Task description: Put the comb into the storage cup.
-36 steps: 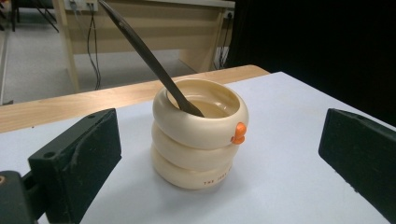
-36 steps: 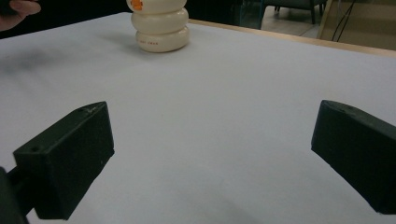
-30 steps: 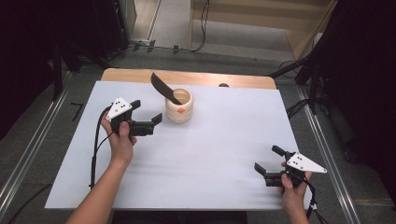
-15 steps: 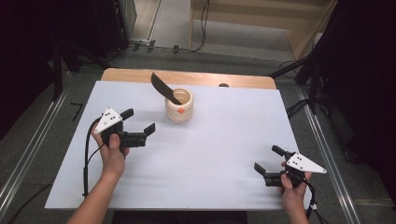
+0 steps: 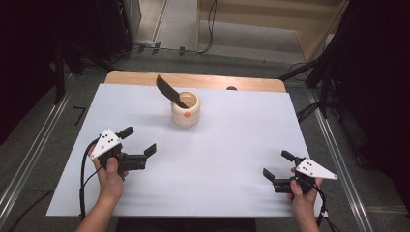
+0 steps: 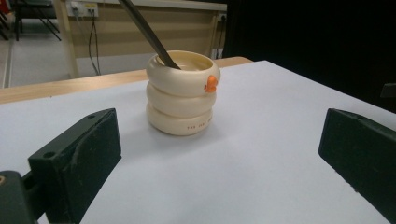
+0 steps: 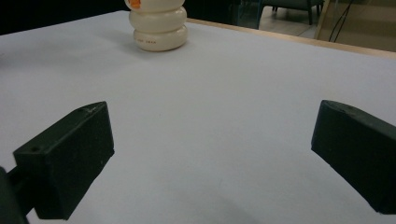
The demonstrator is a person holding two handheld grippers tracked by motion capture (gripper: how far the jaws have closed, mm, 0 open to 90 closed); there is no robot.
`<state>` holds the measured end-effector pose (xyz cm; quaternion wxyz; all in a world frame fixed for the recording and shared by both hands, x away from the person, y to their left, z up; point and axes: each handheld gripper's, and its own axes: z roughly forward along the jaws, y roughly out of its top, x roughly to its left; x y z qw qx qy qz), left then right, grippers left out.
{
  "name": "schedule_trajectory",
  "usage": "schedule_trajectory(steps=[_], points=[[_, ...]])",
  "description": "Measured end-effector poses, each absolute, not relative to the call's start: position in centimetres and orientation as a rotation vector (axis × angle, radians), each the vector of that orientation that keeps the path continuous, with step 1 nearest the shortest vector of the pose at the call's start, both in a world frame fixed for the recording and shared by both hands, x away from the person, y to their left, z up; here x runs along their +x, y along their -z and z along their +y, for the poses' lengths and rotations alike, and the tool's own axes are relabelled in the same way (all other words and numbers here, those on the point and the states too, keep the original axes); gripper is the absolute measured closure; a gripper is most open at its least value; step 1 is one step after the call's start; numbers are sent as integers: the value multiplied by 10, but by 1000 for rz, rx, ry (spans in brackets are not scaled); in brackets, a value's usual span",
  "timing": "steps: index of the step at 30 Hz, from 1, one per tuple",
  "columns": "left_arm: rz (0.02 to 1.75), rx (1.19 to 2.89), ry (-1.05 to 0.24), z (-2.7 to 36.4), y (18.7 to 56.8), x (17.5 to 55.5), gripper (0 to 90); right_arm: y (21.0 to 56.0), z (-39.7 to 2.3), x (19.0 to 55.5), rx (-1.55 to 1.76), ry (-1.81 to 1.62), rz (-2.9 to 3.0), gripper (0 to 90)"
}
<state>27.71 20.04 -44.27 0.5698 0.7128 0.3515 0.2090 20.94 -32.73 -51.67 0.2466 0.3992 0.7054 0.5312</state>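
**Both grippers wide open, cup ahead**

Your left gripper [image 5: 139, 140] holds nothing, jaws spread wide; the cream ringed cup [image 5: 185, 109] with the dark spatula [image 5: 170, 90] in it stands at its 1 o'clock, well apart. Your right gripper [image 5: 277, 165], likewise spread and empty, has the cup far off at 10 o'clock on the white table [image 5: 232, 140].

Each matte black plastic two-jaw left gripper [image 5: 138, 142] and right gripper [image 5: 275, 164] carries a grey three-cornered plate behind its blocky jaws, with a black cable trailing back; forearms bare.
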Motion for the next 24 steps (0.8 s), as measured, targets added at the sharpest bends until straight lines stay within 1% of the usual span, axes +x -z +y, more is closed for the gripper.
schedule_trajectory(steps=[11,24], points=[[849,1672,-510,217,452,263,0,517,-327,209,1091,-1449,1923,0],[896,1660,-514,245,464,245,0,517,-328,210,1095,-1449,1917,0]])
